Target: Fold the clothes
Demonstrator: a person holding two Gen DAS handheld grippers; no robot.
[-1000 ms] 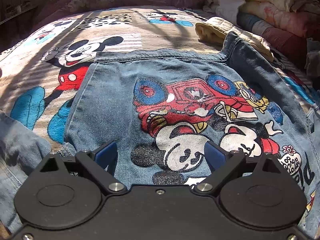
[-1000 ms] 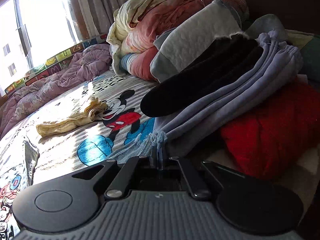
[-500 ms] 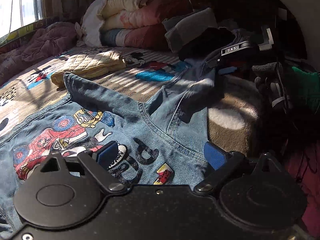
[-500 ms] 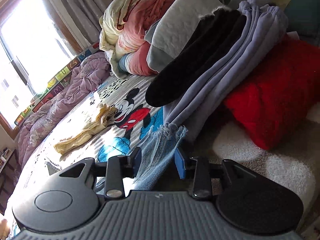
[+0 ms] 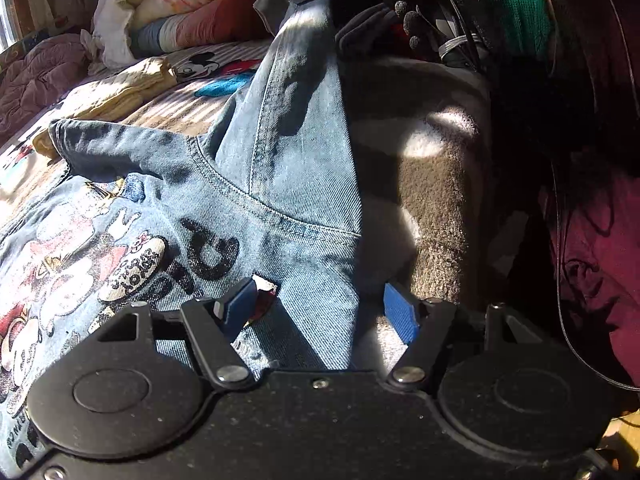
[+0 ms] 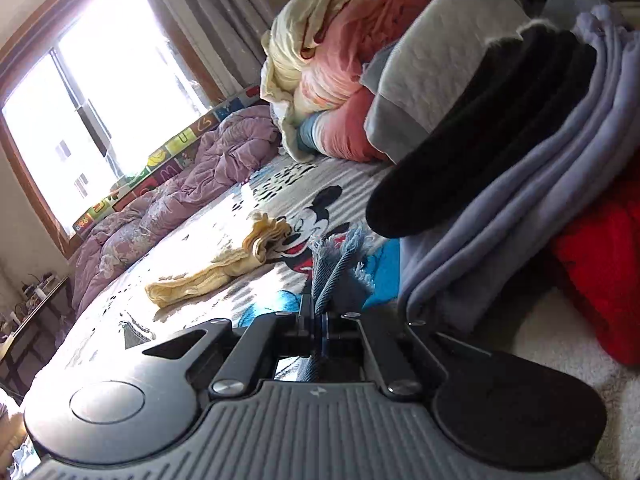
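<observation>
A blue denim jacket (image 5: 168, 208) with a Mickey Mouse print lies back-up on the bed. Its right sleeve (image 5: 296, 120) is pulled up and away from the jacket's body. My left gripper (image 5: 320, 308) is open, its blue pads either side of the jacket's lower right corner. My right gripper (image 6: 318, 324) is shut on the sleeve's frayed cuff (image 6: 344, 260), held above the bed. In the left wrist view the right gripper's black body shows at the top, at the sleeve's far end.
A folded yellow garment (image 6: 224, 264) lies on the Mickey bedsheet (image 6: 280, 184). Stacked grey, black and lilac clothes (image 6: 520, 128) and a red fleece (image 6: 600, 264) are at the right. Rolled quilts (image 6: 332, 60) and a purple duvet (image 6: 168, 200) lie behind. A brown blanket (image 5: 432, 184) is beside the jacket.
My left gripper swung right from the jacket's back print to its right corner. My right gripper opened, then shut on the sleeve cuff and lifted it.
</observation>
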